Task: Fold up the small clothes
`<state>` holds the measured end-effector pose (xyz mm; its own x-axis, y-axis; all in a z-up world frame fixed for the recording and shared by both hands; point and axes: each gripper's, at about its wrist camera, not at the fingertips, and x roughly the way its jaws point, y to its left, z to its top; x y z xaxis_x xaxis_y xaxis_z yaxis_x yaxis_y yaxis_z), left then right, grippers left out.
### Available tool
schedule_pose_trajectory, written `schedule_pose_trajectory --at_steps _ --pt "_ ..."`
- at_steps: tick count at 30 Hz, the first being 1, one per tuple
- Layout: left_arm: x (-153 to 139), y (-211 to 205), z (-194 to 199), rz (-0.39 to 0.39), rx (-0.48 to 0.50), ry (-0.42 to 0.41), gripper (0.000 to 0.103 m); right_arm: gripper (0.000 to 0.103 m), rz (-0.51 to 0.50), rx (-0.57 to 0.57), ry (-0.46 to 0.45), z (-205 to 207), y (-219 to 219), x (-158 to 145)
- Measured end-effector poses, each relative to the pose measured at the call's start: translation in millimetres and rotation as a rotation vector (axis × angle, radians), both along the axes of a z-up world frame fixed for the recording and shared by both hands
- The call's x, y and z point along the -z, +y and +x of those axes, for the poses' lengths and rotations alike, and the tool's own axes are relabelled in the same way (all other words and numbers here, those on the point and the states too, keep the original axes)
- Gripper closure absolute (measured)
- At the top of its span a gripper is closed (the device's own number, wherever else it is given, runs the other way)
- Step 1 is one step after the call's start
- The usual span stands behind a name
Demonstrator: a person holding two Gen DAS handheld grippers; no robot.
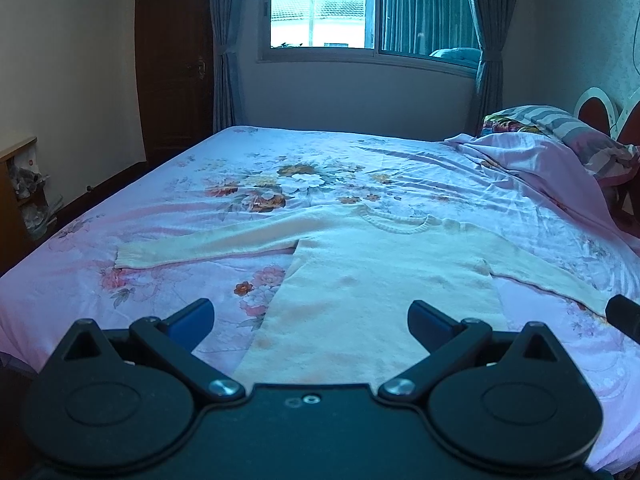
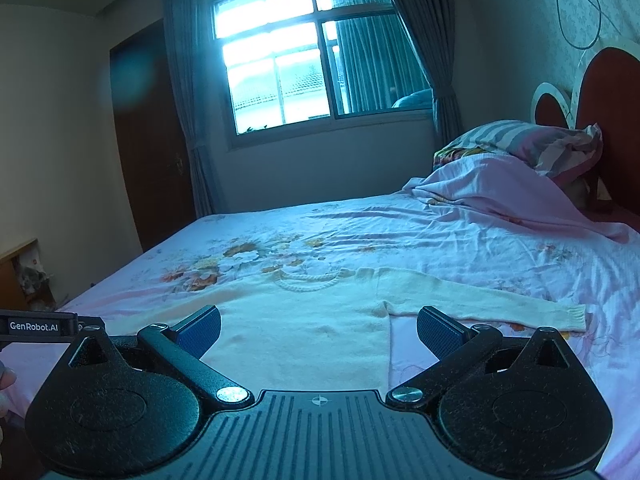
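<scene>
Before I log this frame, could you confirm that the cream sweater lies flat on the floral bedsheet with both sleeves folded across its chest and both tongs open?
Not quite: the cream sweater has both sleeves spread out sideways, not folded across its chest, as the left wrist view shows. It does lie flat on the floral bedsheet, and the left tongs and right tongs are both open.

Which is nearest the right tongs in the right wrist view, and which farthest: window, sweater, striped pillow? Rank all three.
1. Sweater: lies flat on the bed, directly under the open right tongs.
2. Striped pillow: at the head of the bed, far right.
3. Window: in the back wall, beyond the bed.
</scene>
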<state>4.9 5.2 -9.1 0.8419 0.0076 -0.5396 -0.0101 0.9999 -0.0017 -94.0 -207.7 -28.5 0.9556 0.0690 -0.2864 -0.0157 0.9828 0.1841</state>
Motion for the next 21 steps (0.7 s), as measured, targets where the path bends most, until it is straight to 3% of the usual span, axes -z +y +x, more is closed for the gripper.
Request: schedule_pose_trajectory --at_steps 5,12,21 --pt "0 0 0 -0.044 -0.005 0.026 0.001 0.0 -0.013 -0.001 0.006 1 0 0" --pt "2 1 2 -0.026 -0.008 -0.003 0.001 0.0 0.018 -0.001 -0.001 2 -1 5" --pt "8 2 10 -0.029 -0.021 0.022 0.001 0.0 -0.031 0.006 0.002 10 -2 10"
